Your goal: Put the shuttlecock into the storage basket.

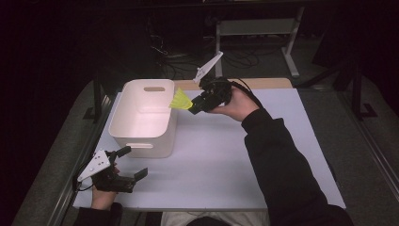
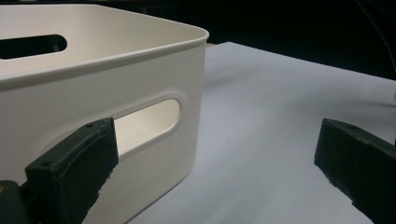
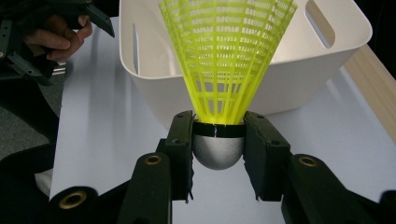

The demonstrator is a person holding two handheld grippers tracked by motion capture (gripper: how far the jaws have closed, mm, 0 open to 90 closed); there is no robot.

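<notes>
A yellow plastic shuttlecock point(image 1: 181, 100) point(image 3: 224, 60) with a silver-grey rounded head is clamped by its head in my right gripper point(image 1: 194, 106) point(image 3: 218, 140). Its skirt points at the white plastic bin point(image 1: 143, 117) point(image 3: 299, 79) and reaches over the bin's right rim. My left gripper point(image 1: 134, 165) point(image 2: 215, 163) rests near the table's front left corner, open, nothing between its jaws, just in front of the bin's near wall point(image 2: 93, 93) with its handle slot.
A white sheet point(image 1: 226, 155) covers the table, with a wooden strip point(image 1: 263, 83) along the far edge. Beyond the table stand a metal frame point(image 1: 263, 28) and cables on the dark floor. The person's sleeve point(image 1: 282, 155) crosses the right half of the sheet.
</notes>
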